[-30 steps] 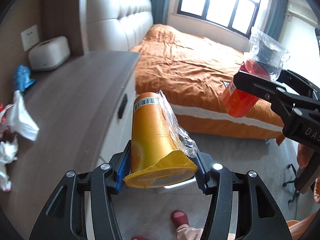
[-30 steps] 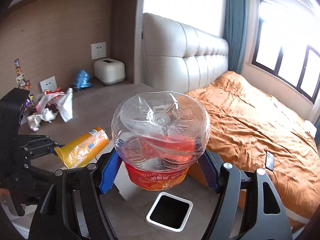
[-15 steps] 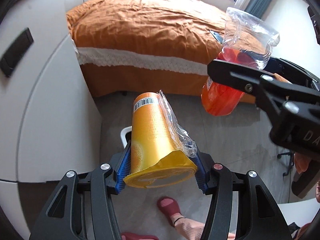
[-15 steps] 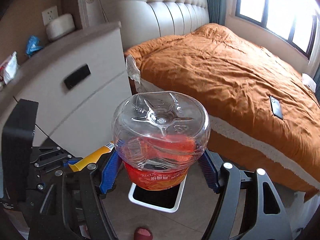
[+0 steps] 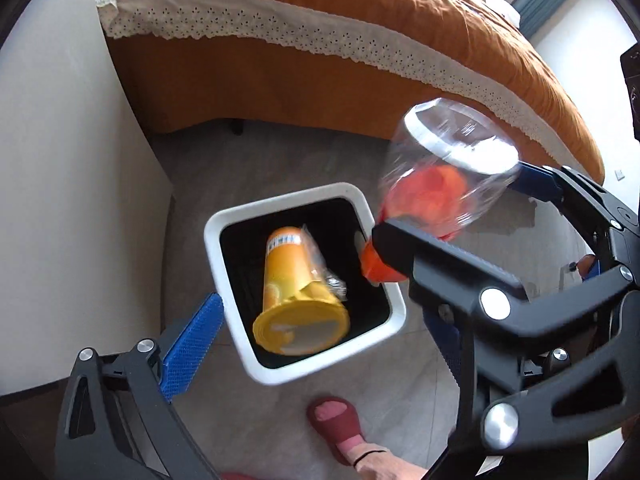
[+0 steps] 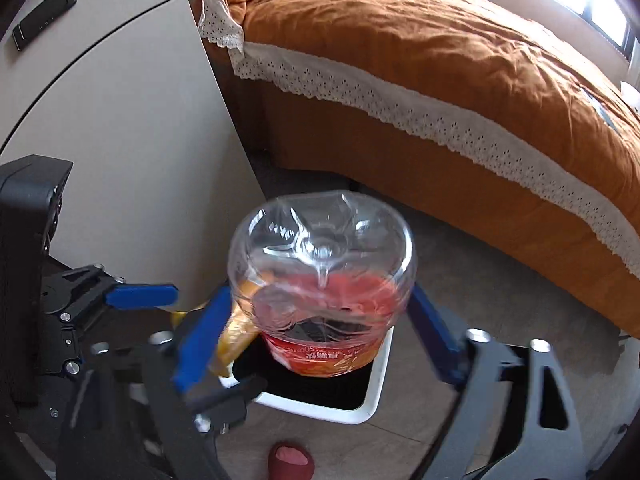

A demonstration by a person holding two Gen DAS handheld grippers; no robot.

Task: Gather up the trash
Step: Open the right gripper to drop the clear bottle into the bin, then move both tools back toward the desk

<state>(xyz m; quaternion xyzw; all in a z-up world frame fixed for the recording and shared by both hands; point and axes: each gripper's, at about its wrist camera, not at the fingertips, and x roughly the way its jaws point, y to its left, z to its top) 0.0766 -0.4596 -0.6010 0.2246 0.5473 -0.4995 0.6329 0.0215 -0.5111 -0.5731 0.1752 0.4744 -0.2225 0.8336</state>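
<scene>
A white square bin [image 5: 224, 232] with a black liner stands on the floor below both grippers; its rim also shows in the right wrist view [image 6: 372, 396]. The yellow cup [image 5: 298, 292] with crinkled plastic on it is free of my open left gripper [image 5: 320, 344] and sits in the bin's mouth. The clear bottle with an orange label [image 6: 320, 288] is between the spread blue pads of my right gripper [image 6: 316, 336], blurred, over the bin. The bottle also shows in the left wrist view [image 5: 440, 188]. The left gripper's right finger is hidden behind the right gripper.
A white cabinet [image 5: 60, 160] stands left of the bin. The bed with an orange cover [image 6: 440, 60] lies behind it. A foot in a red slipper [image 5: 340, 424] is on the grey floor just in front of the bin.
Both grippers tilted down over the bin. My left gripper opened and the yellow cup dropped into the bin. My right gripper's jaws spread away from the bottle.
</scene>
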